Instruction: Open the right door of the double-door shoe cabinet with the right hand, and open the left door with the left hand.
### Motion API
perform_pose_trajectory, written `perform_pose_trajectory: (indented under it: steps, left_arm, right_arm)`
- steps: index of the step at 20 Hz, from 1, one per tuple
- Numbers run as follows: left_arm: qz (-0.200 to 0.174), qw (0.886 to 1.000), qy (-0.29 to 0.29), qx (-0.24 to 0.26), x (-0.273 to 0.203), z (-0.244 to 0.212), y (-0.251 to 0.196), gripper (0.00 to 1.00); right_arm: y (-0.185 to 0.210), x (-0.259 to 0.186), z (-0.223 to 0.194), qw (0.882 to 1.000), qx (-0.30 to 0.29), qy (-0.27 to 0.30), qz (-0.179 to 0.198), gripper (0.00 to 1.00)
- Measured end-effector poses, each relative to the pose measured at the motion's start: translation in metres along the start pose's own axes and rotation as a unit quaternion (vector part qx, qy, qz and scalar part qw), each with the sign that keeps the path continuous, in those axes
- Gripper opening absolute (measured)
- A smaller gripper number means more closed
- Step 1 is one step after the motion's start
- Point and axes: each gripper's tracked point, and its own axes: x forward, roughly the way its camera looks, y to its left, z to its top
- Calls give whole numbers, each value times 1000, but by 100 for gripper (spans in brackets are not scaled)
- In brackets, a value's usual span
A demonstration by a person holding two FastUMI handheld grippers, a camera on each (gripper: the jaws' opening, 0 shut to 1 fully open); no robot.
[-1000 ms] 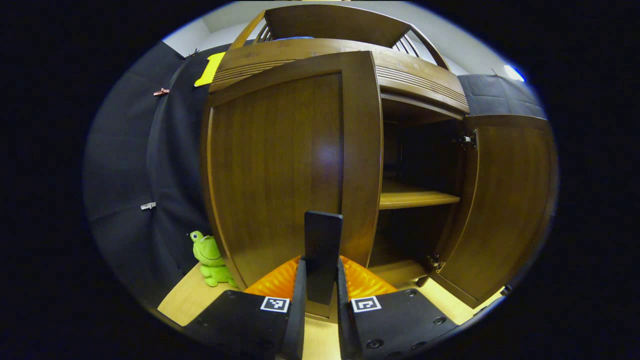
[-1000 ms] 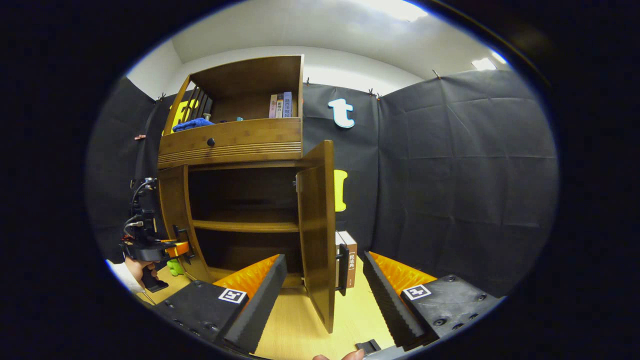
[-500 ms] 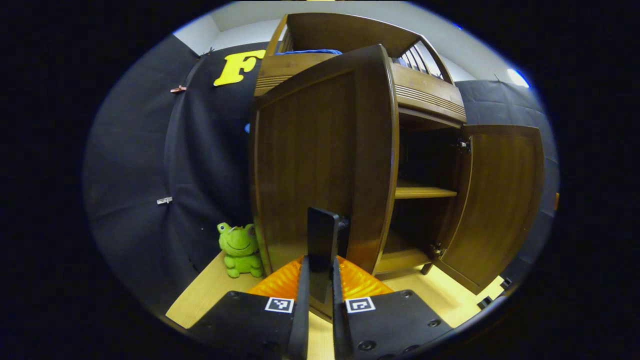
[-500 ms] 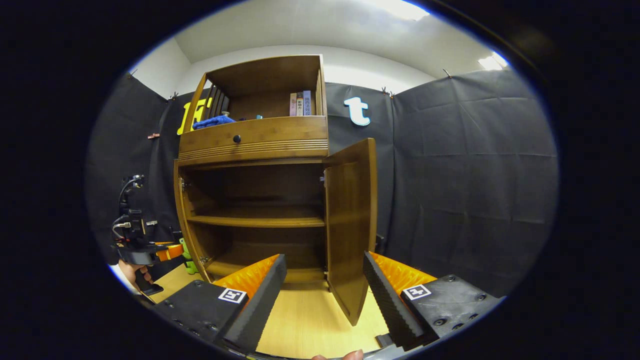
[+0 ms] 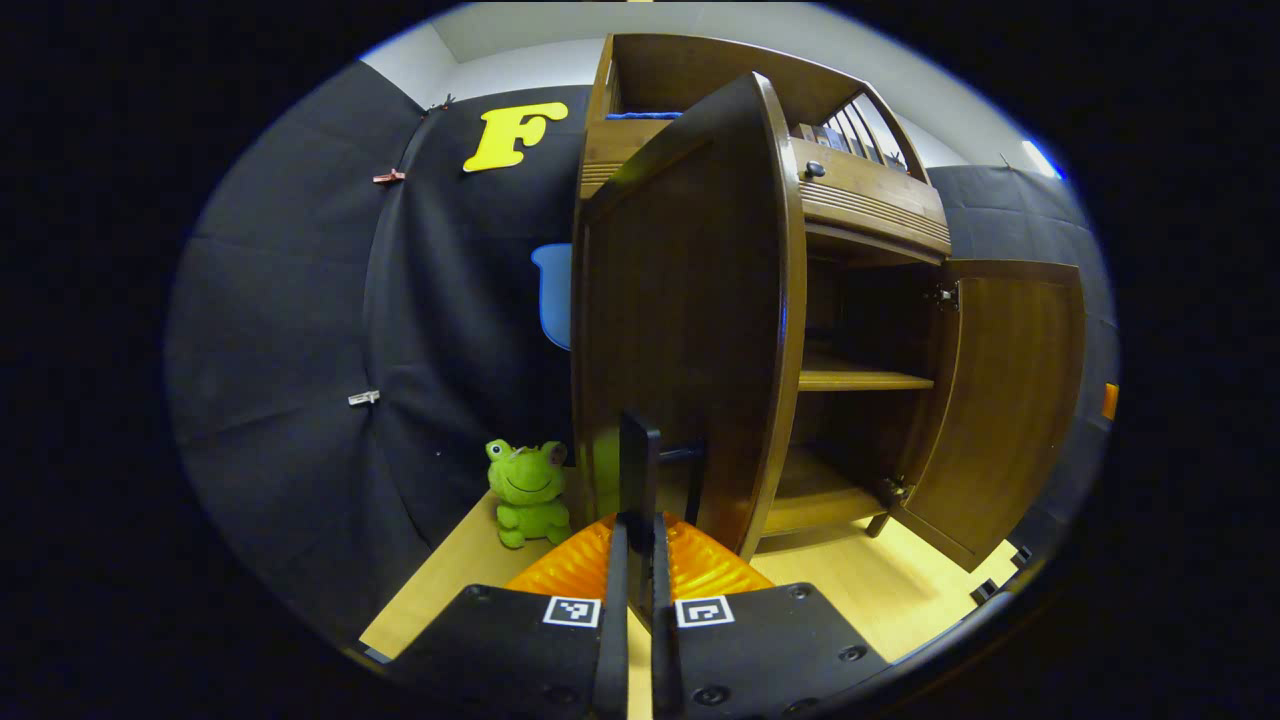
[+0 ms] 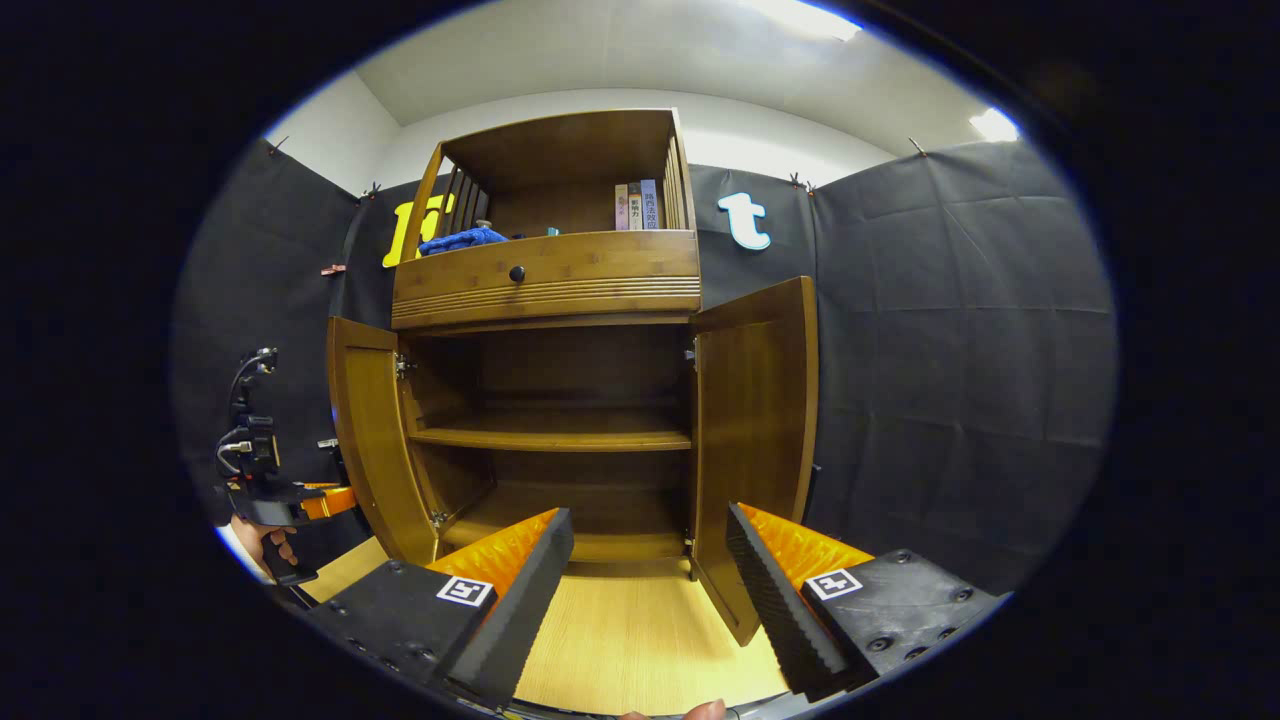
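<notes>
Wooden brown double-door shoe cabinet (image 6: 545,290) stands with both stiff, hinged doors swung wide. Its left door (image 5: 690,310) is pulled by the slim dark handle (image 5: 638,470), where the left hand-held gripper (image 5: 637,560) is clamped. Right hand-held gripper (image 6: 648,585) hangs apart, holding nothing.

Both doors are standing swung out: left door (image 6: 372,440) and right door (image 6: 752,440) are flanking an open cabinet mouth. A shelf (image 6: 552,437) is splitting the inside into two bays. Floor (image 6: 620,640) before the mouth is lying bare. A frog toy (image 5: 528,490) is sitting just beside the left door, narrowing that side.
</notes>
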Motion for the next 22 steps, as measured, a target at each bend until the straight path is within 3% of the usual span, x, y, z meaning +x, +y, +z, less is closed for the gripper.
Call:
perform_pose_trajectory:
  steps: [10,14,19,20,21,22]
  left_arm:
    - [46,999,-6,-11,-17,-1,65,12]
    - [36,999,-7,-20,-21,-3,72,7]
    - [42,999,-22,-8,-32,3,73,7]
    - [39,999,-26,-10,-36,5,70,8]
    - [45,998,-33,-14,-41,8,69,16]
    - [57,997,-39,-18,-45,11,73,30]
  right_arm:
    - [11,0,-2,1000,5,5,2,97]
    - [15,3,-4,1000,-4,10,5,97]
    - [31,20,0,1000,-6,14,4,97]
    - [31,19,-1,1000,-6,14,4,97]
    - [32,19,-1,1000,-6,15,6,97]
    - [34,19,-3,1000,-7,16,8,97]
